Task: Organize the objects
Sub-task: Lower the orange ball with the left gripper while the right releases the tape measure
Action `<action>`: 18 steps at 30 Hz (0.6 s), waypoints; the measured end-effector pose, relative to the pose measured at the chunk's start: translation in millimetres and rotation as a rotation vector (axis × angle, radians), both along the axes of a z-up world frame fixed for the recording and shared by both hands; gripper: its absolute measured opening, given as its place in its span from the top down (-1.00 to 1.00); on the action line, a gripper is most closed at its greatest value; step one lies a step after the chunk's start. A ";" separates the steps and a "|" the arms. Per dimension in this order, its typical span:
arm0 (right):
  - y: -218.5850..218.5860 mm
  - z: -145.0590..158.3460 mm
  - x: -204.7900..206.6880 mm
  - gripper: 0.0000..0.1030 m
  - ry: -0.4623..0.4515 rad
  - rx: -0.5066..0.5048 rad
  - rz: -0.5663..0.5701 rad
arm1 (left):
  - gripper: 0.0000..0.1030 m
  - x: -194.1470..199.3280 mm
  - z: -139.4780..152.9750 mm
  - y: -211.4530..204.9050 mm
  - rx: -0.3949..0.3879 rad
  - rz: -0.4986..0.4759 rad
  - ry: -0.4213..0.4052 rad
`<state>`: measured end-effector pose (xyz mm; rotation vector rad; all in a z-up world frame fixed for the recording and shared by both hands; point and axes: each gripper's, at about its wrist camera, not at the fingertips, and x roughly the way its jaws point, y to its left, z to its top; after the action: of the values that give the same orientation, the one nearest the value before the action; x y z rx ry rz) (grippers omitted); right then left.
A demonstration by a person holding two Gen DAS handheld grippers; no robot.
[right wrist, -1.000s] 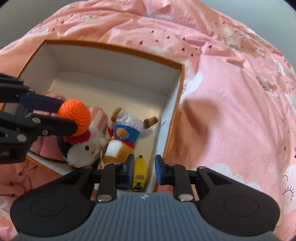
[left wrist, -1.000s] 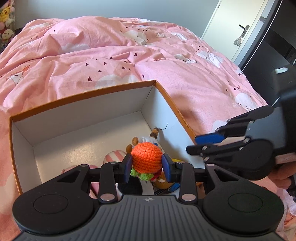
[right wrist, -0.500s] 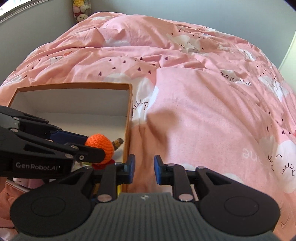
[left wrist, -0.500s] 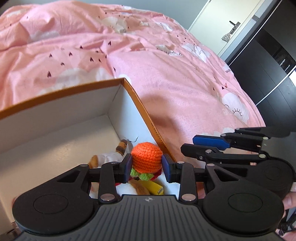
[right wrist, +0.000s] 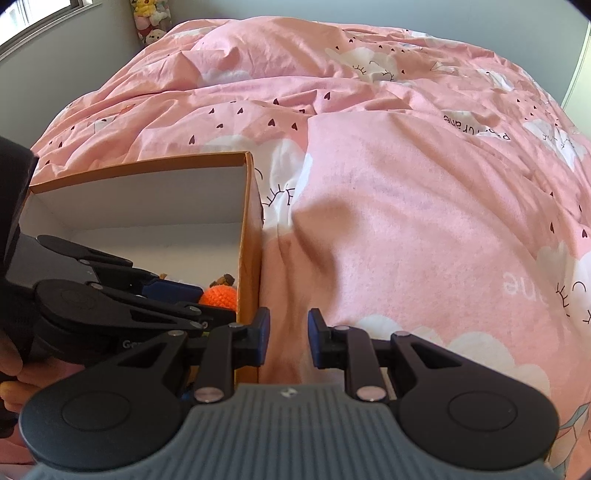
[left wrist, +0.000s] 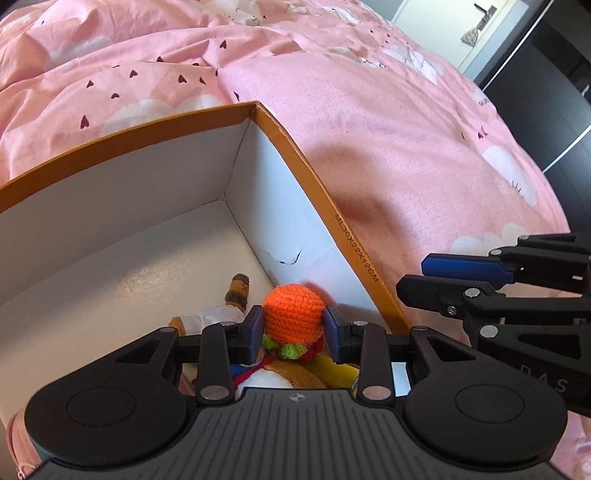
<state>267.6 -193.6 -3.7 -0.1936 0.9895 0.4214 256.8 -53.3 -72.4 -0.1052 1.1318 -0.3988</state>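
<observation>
My left hand-held gripper (left wrist: pixel 294 328) has dropped lower into the box (left wrist: pixel 317 192), still clamping the orange crochet toy (left wrist: pixel 294 314). My right hand-held gripper (right wrist: pixel 288 334), narrow and empty, has swung off the box over the bed (right wrist: pixel 406 206).

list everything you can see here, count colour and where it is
crochet toy: one, orange top with green and red trim, between the pads of the left gripper, low inside the box by its right wall
box: one, orange outside, white inside, open, on the bed
plush bear: one, brown in white and blue clothes, lying on the box floor
yellow toy: one, in the box under the left gripper, mostly hidden
duvet: one, pink with white clouds and dark hearts, covering the bed
soft toys: a few, yellow and pink, stacked in the far corner
door: one, white, far right
left gripper: one, black, blue pads, jaws shut on the crochet toy
right gripper: one, black, jaws open, empty, over the duvet beside the box
</observation>
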 end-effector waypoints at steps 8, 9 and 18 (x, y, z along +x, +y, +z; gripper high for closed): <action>-5.3 -5.8 0.2 0.55 0.019 -0.006 -0.012 | 0.22 1.8 -13.2 -3.3 0.027 0.008 0.005; -6.0 -5.9 -0.7 0.54 0.019 -0.005 -0.009 | 0.21 1.0 -11.3 -2.0 0.020 0.012 0.004; -5.7 5.6 -14.4 0.48 -0.005 0.017 0.008 | 0.14 -24.8 44.3 9.4 -0.029 0.014 -0.140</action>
<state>253.3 -199.3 1.9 -0.1831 0.9802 0.4362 232.1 -43.9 -28.1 -0.1091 0.9871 -0.4038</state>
